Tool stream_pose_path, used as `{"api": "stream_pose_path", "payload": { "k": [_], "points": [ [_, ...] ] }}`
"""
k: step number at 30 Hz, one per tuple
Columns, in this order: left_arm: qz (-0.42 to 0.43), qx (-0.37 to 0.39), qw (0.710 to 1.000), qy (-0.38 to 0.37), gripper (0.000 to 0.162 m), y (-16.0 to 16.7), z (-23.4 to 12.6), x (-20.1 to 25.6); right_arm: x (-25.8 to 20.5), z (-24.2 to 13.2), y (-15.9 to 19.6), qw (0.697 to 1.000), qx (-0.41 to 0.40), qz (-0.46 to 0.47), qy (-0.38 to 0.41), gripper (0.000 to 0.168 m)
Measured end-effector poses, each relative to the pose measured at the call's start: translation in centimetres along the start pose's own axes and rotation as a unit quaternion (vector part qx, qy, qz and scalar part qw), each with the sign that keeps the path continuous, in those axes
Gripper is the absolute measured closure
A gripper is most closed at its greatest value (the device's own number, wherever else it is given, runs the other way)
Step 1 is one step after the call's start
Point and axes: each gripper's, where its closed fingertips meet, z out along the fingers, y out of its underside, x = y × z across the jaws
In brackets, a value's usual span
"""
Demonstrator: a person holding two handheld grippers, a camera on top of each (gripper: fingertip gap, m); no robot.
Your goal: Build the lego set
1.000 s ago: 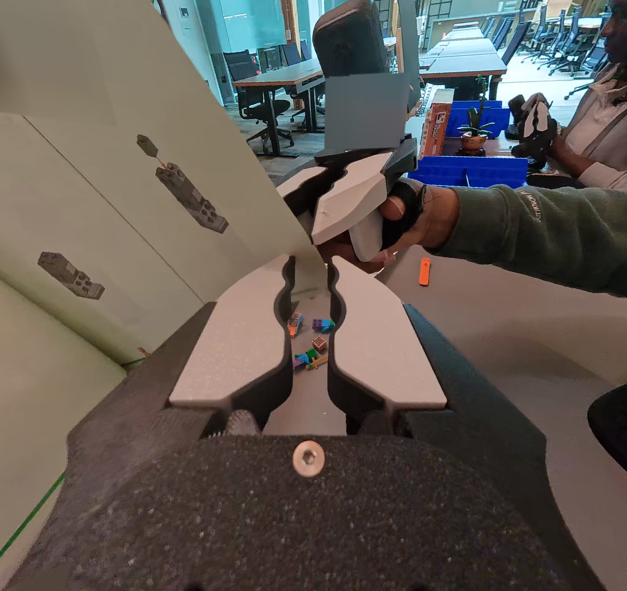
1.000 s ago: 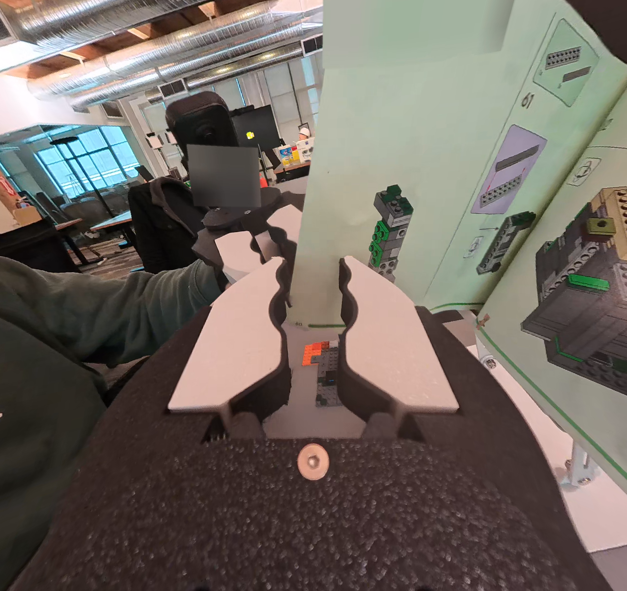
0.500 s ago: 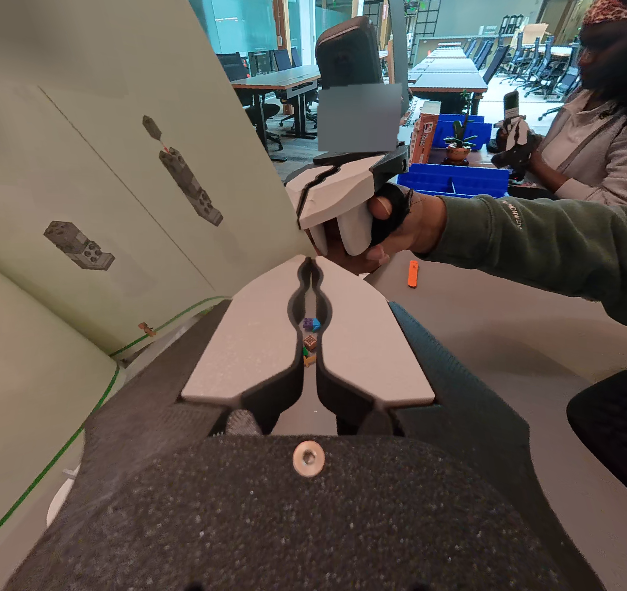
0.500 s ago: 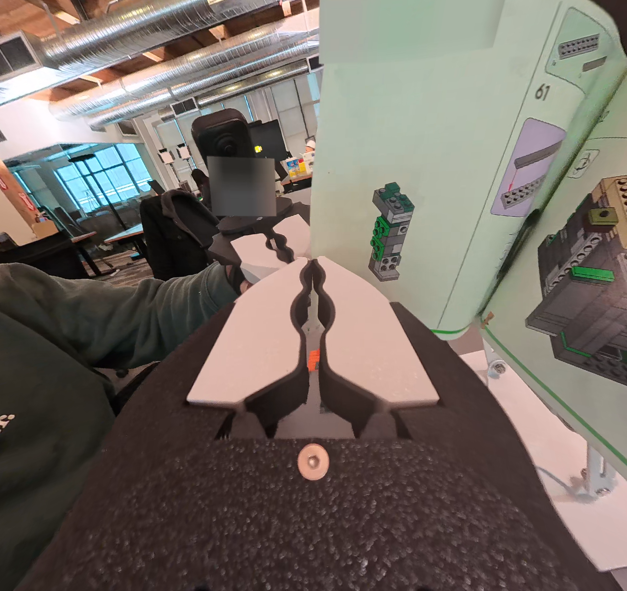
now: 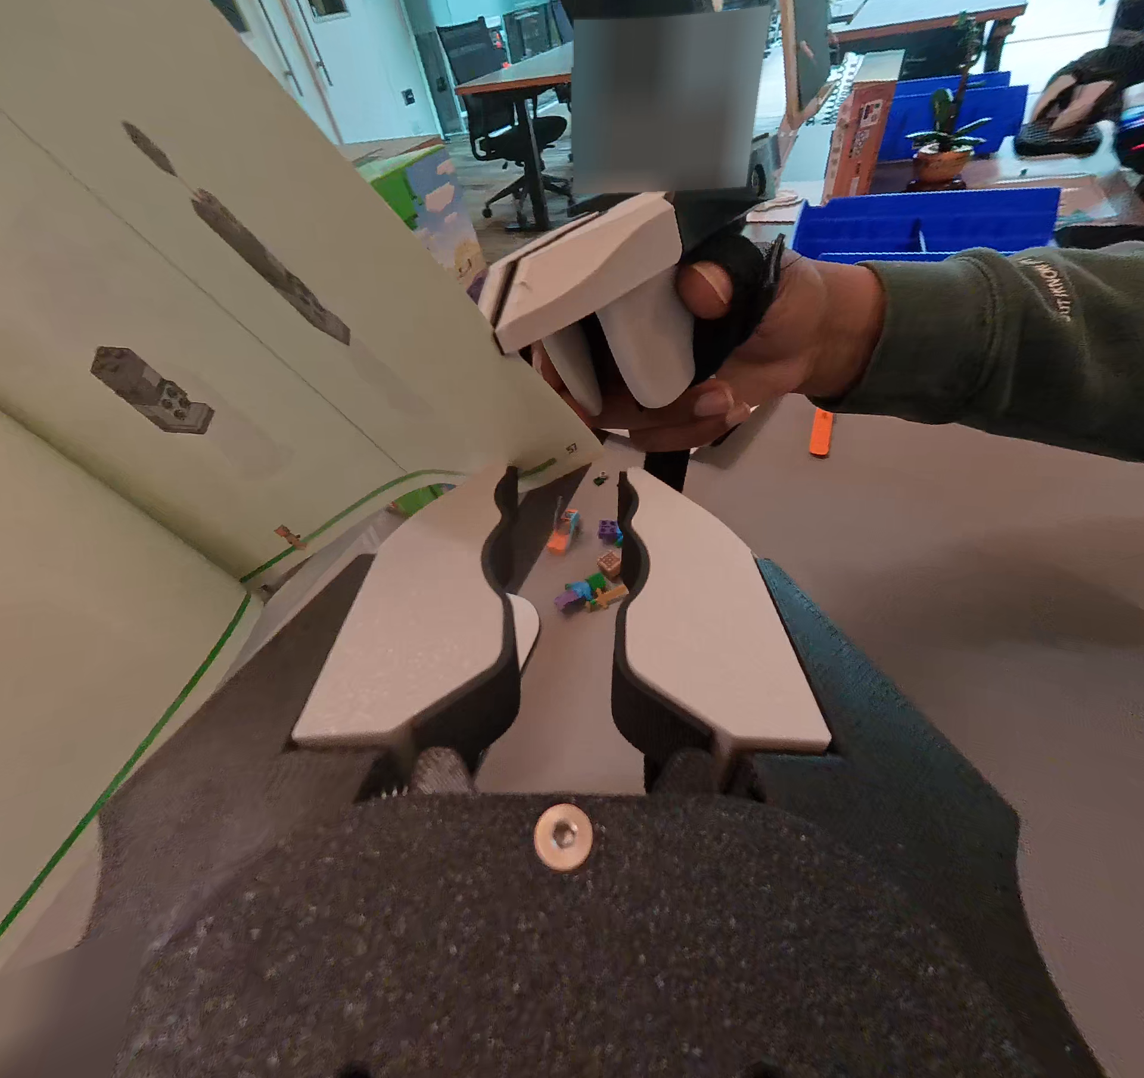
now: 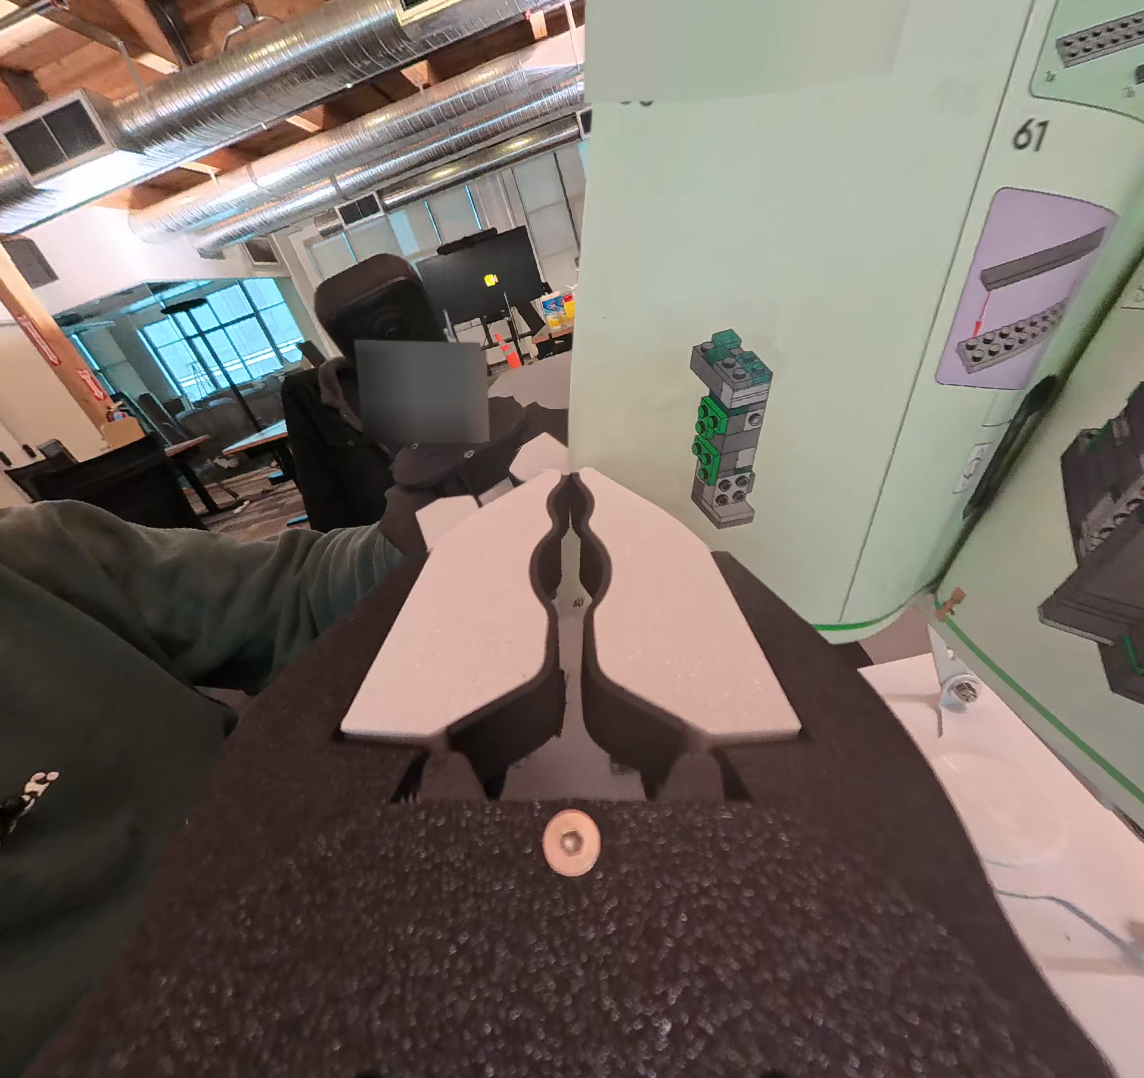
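2 claws on pale-green paper instruction booklet [image 6: 774,280]: right claw [image 6: 571,477] pinching page edge, left claw [image 5: 560,485] spread, below page corner.

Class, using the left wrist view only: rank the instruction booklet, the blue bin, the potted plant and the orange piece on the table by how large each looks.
1. Instruction booklet, though it is closest to the camera.
2. Blue bin.
3. Potted plant.
4. Orange piece.
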Motion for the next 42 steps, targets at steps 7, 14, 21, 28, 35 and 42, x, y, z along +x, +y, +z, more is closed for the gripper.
{"api": "stream_pose_path", "payload": {
  "k": [7, 14, 21, 28, 35, 42],
  "points": [
    [0.020, 0.023, 0.999, -0.036, 0.147, -0.3, -0.5, -0.8, 0.1, 0.4, 0.0, 1.000, 0.002, 0.006, 0.000, 0.168],
    [0.021, 0.038, 0.998, -0.038, 0.156, -0.7, -1.1, -0.9, 0.4, 0.4, 0.3, 1.000, 0.002, 0.011, 0.003, 0.168],
    [0.077, 0.020, 0.991, -0.106, 0.140, 0.0, -0.8, -1.4, 0.7, 0.7, 0.3, 1.000, 0.004, 0.013, 0.012, 0.168],
    [0.074, 0.030, 0.990, -0.118, 0.153, -0.4, -1.1, -2.0, 0.5, 0.9, 0.3, 1.000, 0.001, 0.015, 0.009, 0.168],
    [0.070, 0.027, 0.992, -0.099, 0.137, 0.0, -1.0, -1.1, 0.6, 1.0, 0.4, 1.000, 0.003, 0.017, 0.011, 0.168],
    [0.069, 0.031, 0.991, -0.113, 0.149, -0.1, -1.0, -1.6, 0.5, 1.2, 0.5, 1.000, 0.000, 0.018, 0.010, 0.168]
  ]
}}
